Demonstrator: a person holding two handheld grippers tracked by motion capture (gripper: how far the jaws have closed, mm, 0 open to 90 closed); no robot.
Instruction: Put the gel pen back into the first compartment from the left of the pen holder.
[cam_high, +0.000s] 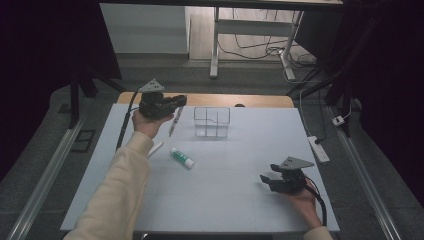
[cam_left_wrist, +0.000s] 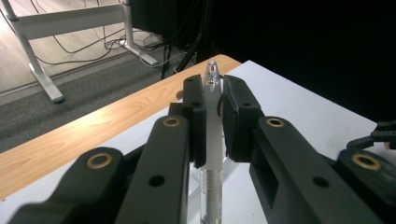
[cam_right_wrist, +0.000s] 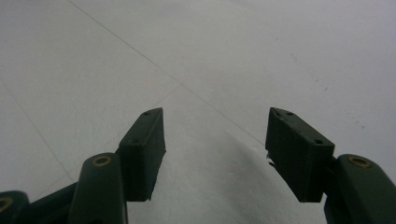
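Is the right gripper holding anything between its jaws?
No, in the right gripper view the right gripper has its jaws apart with just the bare white table surface showing between them.

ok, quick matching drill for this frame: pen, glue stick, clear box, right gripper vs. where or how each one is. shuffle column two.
Things:
1. pen
2. glue stick
3. clear box
4. right gripper

States:
A. lying on the white mat, near the left forearm
B. jaws open, nothing between them
C. standing at the far middle of the mat
D. clamped in the left gripper

Pairs: 1-D, 2-A, 3-C, 4-B
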